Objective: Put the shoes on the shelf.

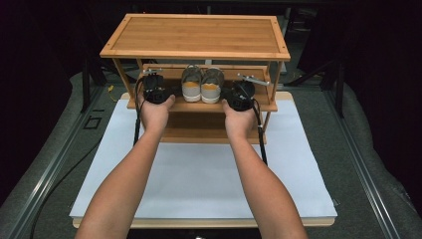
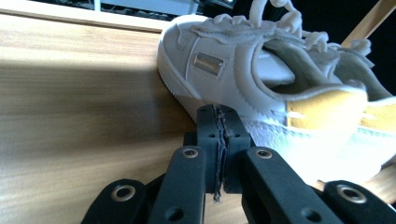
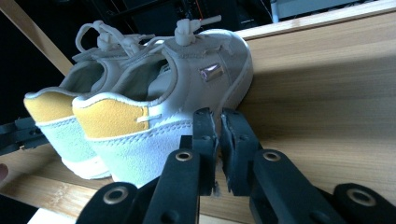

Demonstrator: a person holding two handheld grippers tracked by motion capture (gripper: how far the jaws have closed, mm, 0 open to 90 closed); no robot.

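A pair of pale grey sneakers with yellow heel patches stands heels toward me on the middle shelf (image 1: 199,106) of a bamboo rack. The left shoe (image 1: 191,84) and right shoe (image 1: 212,85) touch side by side. My left gripper (image 1: 168,91) rests on the shelf just left of the pair, its jaws shut with nothing between them (image 2: 218,116), close to the left shoe's side (image 2: 233,70). My right gripper (image 1: 227,93) sits just right of the pair. Its jaws (image 3: 218,121) stand a narrow slit apart and empty, beside the right shoe's heel (image 3: 154,107).
The rack's top board (image 1: 196,35) overhangs the shoes and both grippers. A lower shelf (image 1: 214,132) lies under my hands. The rack stands at the back of a white sheet (image 1: 209,179) on the table. Slanted side posts (image 1: 272,82) frame the shelf ends.
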